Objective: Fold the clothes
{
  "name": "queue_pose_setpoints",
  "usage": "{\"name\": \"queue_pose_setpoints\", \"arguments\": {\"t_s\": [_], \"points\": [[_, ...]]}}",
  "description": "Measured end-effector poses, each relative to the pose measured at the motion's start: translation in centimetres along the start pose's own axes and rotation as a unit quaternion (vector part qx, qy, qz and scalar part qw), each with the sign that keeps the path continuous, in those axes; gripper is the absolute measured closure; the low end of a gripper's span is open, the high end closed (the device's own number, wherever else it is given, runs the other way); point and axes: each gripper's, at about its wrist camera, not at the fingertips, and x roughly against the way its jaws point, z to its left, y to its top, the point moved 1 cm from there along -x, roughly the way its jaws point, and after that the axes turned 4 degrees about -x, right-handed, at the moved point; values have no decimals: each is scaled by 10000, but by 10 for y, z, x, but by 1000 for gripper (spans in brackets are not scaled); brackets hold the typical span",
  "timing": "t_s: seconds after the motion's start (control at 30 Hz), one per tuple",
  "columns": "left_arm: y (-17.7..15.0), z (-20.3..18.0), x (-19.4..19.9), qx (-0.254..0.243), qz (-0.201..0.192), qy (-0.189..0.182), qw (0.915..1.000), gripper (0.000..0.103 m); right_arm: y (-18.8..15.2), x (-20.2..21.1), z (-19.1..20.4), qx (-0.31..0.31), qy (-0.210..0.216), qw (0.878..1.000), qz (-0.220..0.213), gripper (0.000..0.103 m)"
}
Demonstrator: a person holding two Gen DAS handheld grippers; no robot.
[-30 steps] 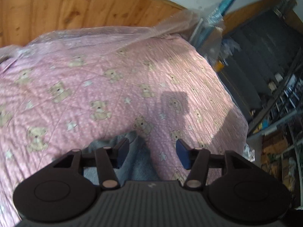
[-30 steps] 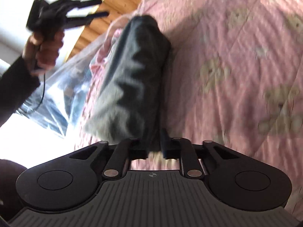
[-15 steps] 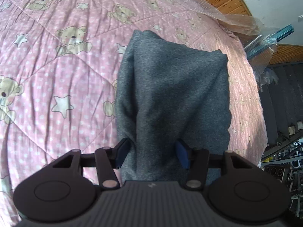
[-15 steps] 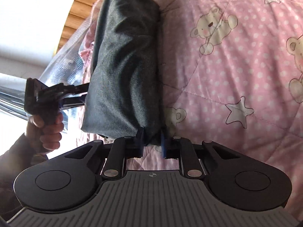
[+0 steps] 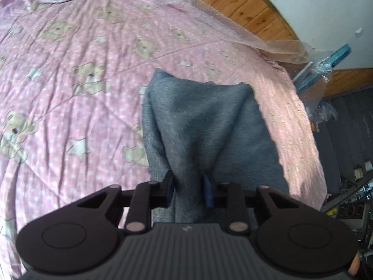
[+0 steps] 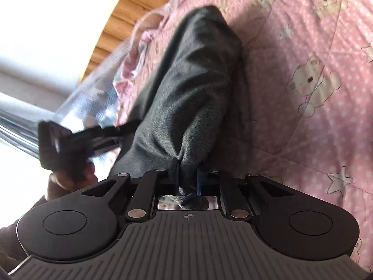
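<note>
One grey garment point(image 5: 205, 126) (two claws point(image 5: 190, 187))

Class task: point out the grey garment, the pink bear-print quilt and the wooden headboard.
grey garment point(image 5: 205, 126): left wrist view, middle of its upper fold.
pink bear-print quilt point(image 5: 70, 88): left wrist view, bare patch.
wooden headboard point(image 5: 244, 7): left wrist view, plank face.

Bright daylight, blown-out glare upper left in right view, motion blur, perhaps soft focus, fisheye-curved edges
</note>
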Motion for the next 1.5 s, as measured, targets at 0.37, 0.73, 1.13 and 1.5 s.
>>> {"name": "queue_pose_setpoints", "arguments": {"t_s": [0.37,0.73,1.13,1.5], "points": [[-6,-1,-37,382,20,-540,9978,68,-2,-12,-24,-170,-92,9997,-167,69],[0,-167,-67,209,284,-1423,9892,60,167,107,-23,815,-902,9920,-351,89],[7,-157,-64,564,139,-963,9937,46,135,205,-79,-1036,493,9843,-1344,35],[44,-150,-99,305,-65,-704,9970,39,72,145,-88,-2076,99,9567,-2040,38]]}}
